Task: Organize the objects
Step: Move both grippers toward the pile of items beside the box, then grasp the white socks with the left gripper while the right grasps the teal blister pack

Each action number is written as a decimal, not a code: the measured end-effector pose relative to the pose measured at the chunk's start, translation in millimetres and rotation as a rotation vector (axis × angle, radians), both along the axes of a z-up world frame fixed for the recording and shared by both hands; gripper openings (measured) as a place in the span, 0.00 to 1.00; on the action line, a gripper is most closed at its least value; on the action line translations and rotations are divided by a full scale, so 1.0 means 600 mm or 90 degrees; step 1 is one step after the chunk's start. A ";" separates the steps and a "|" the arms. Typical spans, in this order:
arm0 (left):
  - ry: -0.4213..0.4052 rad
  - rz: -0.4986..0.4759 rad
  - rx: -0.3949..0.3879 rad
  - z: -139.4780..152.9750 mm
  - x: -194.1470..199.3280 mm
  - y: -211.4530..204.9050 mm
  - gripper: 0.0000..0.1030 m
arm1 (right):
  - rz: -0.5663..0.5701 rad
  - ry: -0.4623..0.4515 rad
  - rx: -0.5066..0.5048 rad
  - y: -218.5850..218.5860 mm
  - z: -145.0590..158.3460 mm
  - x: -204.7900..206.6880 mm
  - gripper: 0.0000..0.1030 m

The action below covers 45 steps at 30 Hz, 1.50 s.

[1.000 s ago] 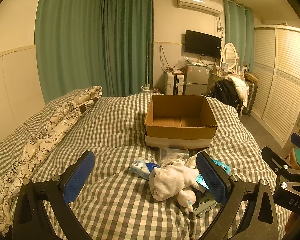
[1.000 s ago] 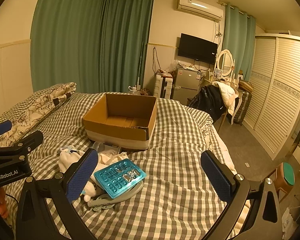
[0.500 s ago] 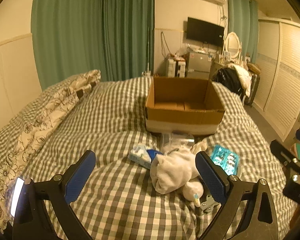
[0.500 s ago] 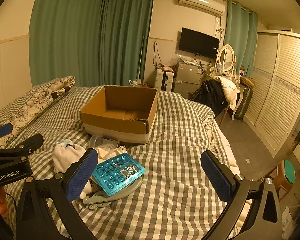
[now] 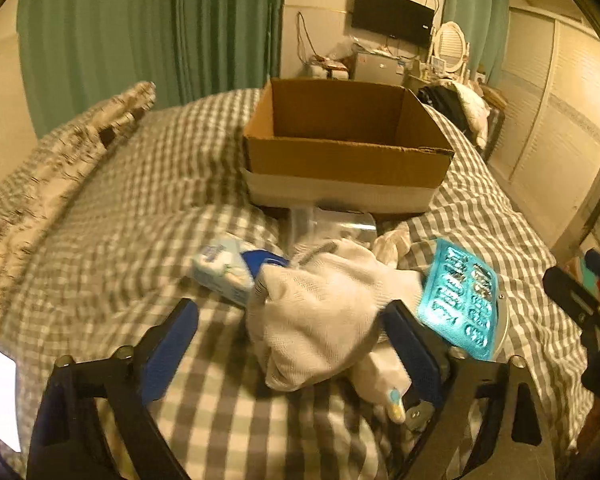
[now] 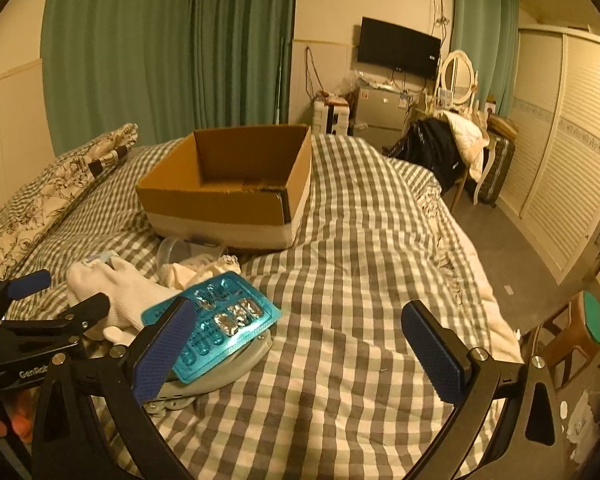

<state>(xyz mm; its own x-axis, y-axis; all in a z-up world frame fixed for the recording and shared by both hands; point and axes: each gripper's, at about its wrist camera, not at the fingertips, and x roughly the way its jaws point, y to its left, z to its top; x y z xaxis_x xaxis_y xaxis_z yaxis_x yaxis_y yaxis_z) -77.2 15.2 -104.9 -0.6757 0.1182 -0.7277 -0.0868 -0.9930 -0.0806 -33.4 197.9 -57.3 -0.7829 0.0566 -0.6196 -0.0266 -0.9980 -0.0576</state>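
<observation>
Left tongs (image 5: 290, 346) are spread wide around one white sock (image 5: 320, 312); one tissue pack (image 5: 224, 266) lies just beyond. One teal blister pack (image 6: 216, 322) touches the spread, empty right tongs (image 6: 300, 344). One cardboard box (image 6: 236, 184) sits farther ahead on the bed (image 6: 360, 248).

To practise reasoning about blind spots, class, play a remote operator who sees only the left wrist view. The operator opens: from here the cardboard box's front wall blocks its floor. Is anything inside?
Observer: In the right wrist view, the part of the cardboard box floor that shows is bare cardboard; the near strip stays hidden.
Operator: And the right gripper? I only catch its edge.
Observer: The right gripper is open, with only the checked bedding between its fingers. The teal blister tray lies by its left finger; I cannot tell whether they touch.
</observation>
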 end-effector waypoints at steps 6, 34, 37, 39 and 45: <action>0.002 -0.036 0.013 -0.009 -0.006 0.011 0.48 | 0.005 -0.024 -0.001 -0.001 -0.020 -0.014 1.00; 0.054 0.057 -0.011 0.038 0.009 -0.100 0.36 | 0.199 -0.168 0.268 -0.174 -0.135 -0.102 0.83; 0.053 0.056 -0.014 0.034 0.006 -0.101 0.36 | 0.204 -0.169 0.276 -0.179 -0.138 -0.103 0.82; 0.053 0.056 -0.009 0.034 0.004 -0.104 0.36 | 0.207 -0.176 0.277 -0.182 -0.144 -0.112 0.80; 0.052 0.061 -0.002 0.036 0.006 -0.109 0.36 | 0.218 -0.209 0.301 -0.191 -0.174 -0.142 0.69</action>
